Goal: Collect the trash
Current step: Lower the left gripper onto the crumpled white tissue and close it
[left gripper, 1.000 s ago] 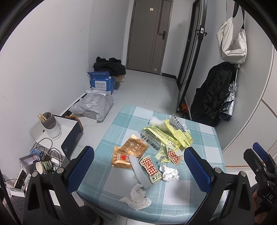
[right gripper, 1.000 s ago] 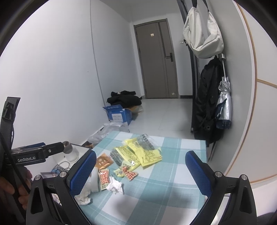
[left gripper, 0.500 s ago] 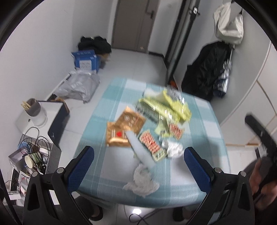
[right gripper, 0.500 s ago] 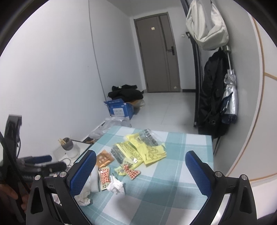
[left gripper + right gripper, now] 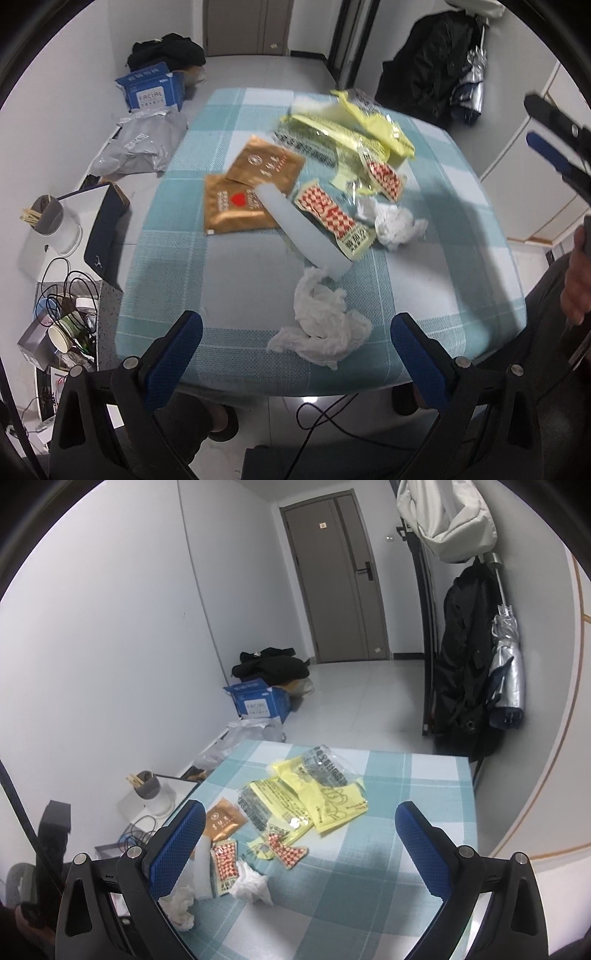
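Two hand-held grippers, left (image 5: 295, 354) and right (image 5: 301, 843), are held wide apart and empty above the checked teal worktop (image 5: 461, 280); crumpled white tissue (image 5: 321, 325) lies nearest, likely targeted first, wrappers beyond.

The left wrist view looks steeply down from above the near edge of the tabletop (image 5: 236, 295), close over a crumpled tissue (image 5: 321, 325). The right wrist view sits lower and faces level across the tabletop (image 5: 369, 867) toward a grey door (image 5: 340, 579). Both views share the litter, including the yellow wrappers (image 5: 354, 129) (image 5: 314, 797), and a blue box (image 5: 155, 88) (image 5: 258, 701) on the floor.
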Demonstrator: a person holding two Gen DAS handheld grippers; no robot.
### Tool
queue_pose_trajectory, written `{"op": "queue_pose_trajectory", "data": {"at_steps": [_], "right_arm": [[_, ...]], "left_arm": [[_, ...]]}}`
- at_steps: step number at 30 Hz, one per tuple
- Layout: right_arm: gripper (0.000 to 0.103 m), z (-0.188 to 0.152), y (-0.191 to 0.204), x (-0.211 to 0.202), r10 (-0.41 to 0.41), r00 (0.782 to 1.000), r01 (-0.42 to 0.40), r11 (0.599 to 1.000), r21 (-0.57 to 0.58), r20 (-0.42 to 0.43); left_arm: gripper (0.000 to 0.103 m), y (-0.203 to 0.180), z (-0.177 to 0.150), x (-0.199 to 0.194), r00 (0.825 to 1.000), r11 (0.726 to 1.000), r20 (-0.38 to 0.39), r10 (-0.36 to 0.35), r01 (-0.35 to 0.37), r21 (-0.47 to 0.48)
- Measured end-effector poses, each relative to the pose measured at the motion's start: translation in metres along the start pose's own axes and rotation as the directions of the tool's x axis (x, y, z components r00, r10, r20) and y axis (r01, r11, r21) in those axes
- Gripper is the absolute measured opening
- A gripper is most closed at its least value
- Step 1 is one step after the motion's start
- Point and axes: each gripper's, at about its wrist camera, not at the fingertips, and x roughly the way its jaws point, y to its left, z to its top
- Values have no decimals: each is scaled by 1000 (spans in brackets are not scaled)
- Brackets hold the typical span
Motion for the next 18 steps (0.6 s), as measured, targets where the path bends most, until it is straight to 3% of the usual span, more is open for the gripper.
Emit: {"op": "queue_pose_trajectory", "data": {"at_steps": [7,10,14,18], "right_arm": [[103,1,-1,3,10,1000,-10,1000,24,-7],[103,1,0,3,13,1000,-13,1000,21,-8],[103,0,1,3,10,1000,-10,1000,20,-9],[103,0,-3,1,7,1000,-7,1000,27,-10]], "left_arm": [[92,-9,-6,8,999,998,-31,12,-10,65],[84,-10,-5,9,999,997,-26,20,-18,79],[51,-14,-4,17,998,994,-59,34,-28,104],[31,-21,-6,22,996,990,-77,41,-30,137]]}}
